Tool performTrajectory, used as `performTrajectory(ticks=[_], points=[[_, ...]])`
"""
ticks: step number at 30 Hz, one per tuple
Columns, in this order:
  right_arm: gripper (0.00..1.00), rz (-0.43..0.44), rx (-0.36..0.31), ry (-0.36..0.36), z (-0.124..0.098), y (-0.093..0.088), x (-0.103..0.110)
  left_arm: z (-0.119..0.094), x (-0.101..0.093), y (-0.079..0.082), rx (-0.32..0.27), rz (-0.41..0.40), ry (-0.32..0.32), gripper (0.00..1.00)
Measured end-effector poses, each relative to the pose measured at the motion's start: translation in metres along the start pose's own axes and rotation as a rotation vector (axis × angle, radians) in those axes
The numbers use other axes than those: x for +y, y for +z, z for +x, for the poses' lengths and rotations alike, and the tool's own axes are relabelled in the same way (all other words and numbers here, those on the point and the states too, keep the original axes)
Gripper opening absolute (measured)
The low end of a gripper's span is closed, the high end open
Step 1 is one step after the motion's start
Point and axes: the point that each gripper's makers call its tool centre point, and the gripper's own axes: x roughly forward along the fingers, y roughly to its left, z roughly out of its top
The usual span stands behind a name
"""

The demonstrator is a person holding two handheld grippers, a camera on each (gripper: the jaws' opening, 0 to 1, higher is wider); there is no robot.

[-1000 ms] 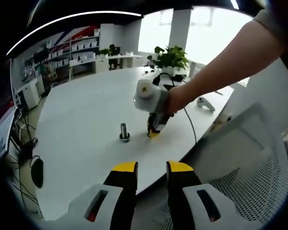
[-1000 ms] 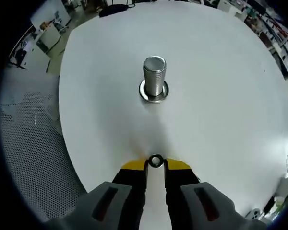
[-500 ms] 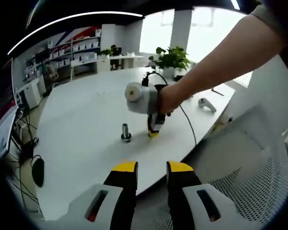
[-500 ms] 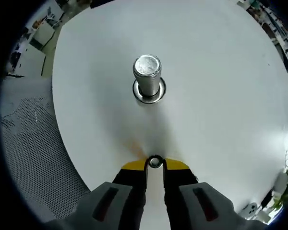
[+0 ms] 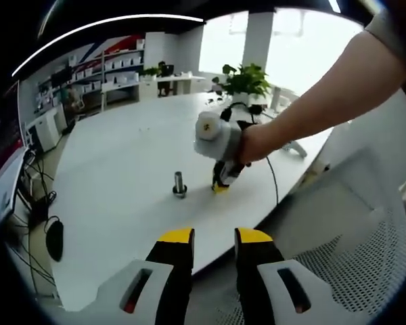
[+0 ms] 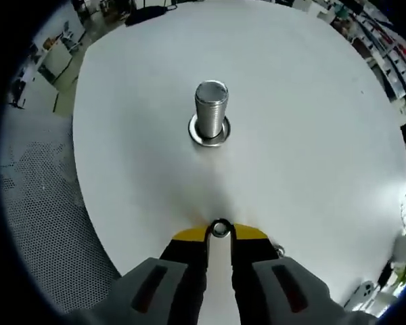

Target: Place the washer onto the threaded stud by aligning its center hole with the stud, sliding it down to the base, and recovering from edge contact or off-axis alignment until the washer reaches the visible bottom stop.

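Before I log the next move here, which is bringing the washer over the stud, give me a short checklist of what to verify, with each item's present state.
1. Washer held: ok, pinched between the tips of the right tongs.
2. Stud upright on the table: ok, standing in its round base.
3. Washer hole lined up over the stud: not ok, the washer sits apart from it, to one side.
4. Path between washer and stud: ok, bare tabletop between them.
5. Washer level in the grip: cannot tell, too small to judge.
6. Left tongs out of the way: ok, open, holding nothing, back at the table edge.
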Motion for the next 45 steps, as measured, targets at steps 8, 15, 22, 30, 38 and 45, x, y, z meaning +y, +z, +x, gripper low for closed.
performTrajectory(ticks=[8, 15, 22, 30, 38, 45], points=[[0.14, 0.046, -0.054, 0.006, -0.009, -0.003, 0.013, 0.000, 0.000, -0.004, 0.019, -0.003, 0.002, 0.22], [0.14, 0.043, -0.010, 0.005, -0.018, -0.022, 0.021, 0.001, 0.000, -0.006, 0.030, -0.002, -0.001, 0.22], [0.14, 0.090, -0.015, -0.022, -0.035, -0.039, 0.000, 0.000, 0.000, -0.004, 0.019, -0.001, 0.000, 0.22], [0.14, 0.165, -0.050, -0.068, -0.057, -0.042, -0.028, 0.000, -0.002, -0.004, 0.022, 0.004, -0.008, 0.22], [0.14, 0.157, -0.115, -0.128, -0.075, -0.034, -0.046, 0.000, -0.002, -0.003, 0.015, 0.004, -0.009, 0.22], [0.14, 0.137, -0.157, -0.163, -0.083, -0.029, -0.055, 0.000, -0.003, -0.002, 0.012, 0.008, -0.016, 0.22]])
